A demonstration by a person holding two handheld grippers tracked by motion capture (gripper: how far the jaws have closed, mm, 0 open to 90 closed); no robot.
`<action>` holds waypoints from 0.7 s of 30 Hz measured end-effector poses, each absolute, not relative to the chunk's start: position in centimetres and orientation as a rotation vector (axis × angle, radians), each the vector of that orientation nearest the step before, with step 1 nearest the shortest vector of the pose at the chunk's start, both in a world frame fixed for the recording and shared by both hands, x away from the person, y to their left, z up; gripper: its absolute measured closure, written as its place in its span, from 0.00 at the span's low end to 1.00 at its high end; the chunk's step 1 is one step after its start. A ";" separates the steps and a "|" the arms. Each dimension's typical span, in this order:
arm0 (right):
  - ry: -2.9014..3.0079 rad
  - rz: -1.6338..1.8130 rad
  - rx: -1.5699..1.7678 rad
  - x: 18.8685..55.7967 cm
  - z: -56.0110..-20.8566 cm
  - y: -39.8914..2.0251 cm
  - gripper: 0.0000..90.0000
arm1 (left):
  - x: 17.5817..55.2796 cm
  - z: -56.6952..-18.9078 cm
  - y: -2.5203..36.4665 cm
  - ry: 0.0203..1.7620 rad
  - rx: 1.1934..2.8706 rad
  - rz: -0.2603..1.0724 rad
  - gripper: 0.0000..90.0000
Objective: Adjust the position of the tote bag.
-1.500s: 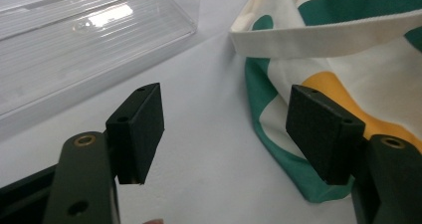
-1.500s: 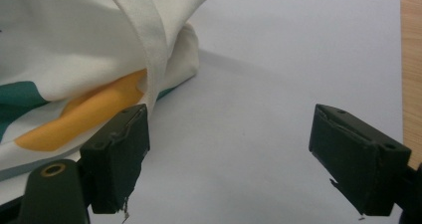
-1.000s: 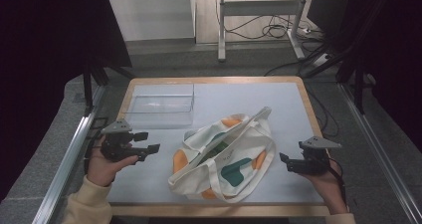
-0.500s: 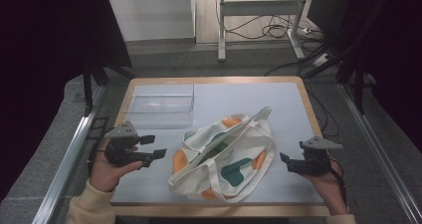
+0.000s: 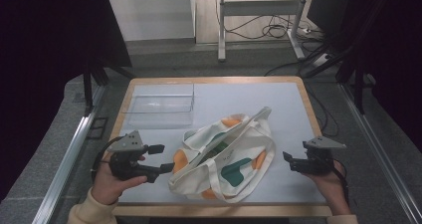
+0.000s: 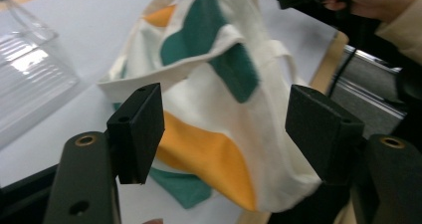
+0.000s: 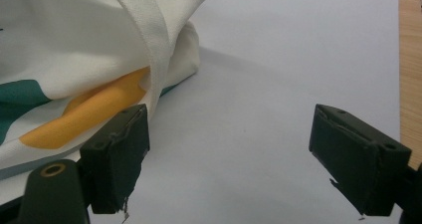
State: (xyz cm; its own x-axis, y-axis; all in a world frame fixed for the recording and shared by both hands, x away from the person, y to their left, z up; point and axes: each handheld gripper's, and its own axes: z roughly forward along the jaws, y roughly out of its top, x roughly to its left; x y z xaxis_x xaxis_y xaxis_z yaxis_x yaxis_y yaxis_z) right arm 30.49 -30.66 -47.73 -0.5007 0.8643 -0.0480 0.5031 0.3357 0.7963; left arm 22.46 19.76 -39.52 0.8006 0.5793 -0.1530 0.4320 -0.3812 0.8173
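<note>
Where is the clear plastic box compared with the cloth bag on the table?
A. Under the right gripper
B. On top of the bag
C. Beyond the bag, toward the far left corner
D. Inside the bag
C: in the high view the clear plastic box sits apart from the cloth bag, farther back and to the left.

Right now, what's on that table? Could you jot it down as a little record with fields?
surface: white mat on a wood-edged table
middle: tote bag, cream with green and orange patches, lying slumped
far left: clear box, looks empty
left gripper: jaws open, close to the bag's left end
right gripper: jaws open, apart from the bag, to its right
held: nothing
</note>
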 end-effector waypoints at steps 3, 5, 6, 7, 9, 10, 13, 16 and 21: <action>2.139 1.026 1.198 30.5 -47.8 -30.6 0.18 | 21.6 -39.7 19.0 0.724 2.054 0.166 0.33; 2.140 1.025 1.198 30.5 -47.8 -30.5 0.18 | 21.4 -39.8 18.7 0.715 2.064 0.166 0.32; 2.142 1.022 1.198 30.5 -47.9 -30.5 0.18 | 21.2 -39.8 18.5 0.707 2.073 0.170 0.32; 2.142 1.022 1.198 30.5 -47.9 -30.5 0.18 | 21.1 -39.9 18.3 0.702 2.081 0.168 0.32; 2.143 1.020 1.201 30.5 -47.9 -30.5 0.18 | 21.1 -40.4 17.6 0.701 2.114 0.167 0.32; 2.144 1.020 1.203 30.5 -48.0 -30.5 0.18 | 21.1 -40.5 17.4 0.701 2.125 0.172 0.32; 2.149 1.014 1.205 30.6 -48.1 -30.5 0.18 | 21.2 -41.1 16.6 0.694 2.175 0.173 0.34; 2.151 1.010 1.207 30.7 -48.2 -30.5 0.18 | 21.6 -41.8 16.2 0.725 2.212 0.184 0.42; 2.150 1.009 1.209 30.7 -48.2 -30.5 0.18 | 22.0 -42.4 16.1 0.722 2.225 0.143 0.69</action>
State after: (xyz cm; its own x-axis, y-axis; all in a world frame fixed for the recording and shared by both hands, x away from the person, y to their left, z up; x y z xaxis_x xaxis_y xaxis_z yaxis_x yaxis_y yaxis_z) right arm 30.71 -30.48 -48.22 -0.4998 0.8649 -0.0462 0.5172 0.3408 0.7851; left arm 21.99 16.07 -42.39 0.8323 0.5406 -0.1221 0.4531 -0.5368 0.7117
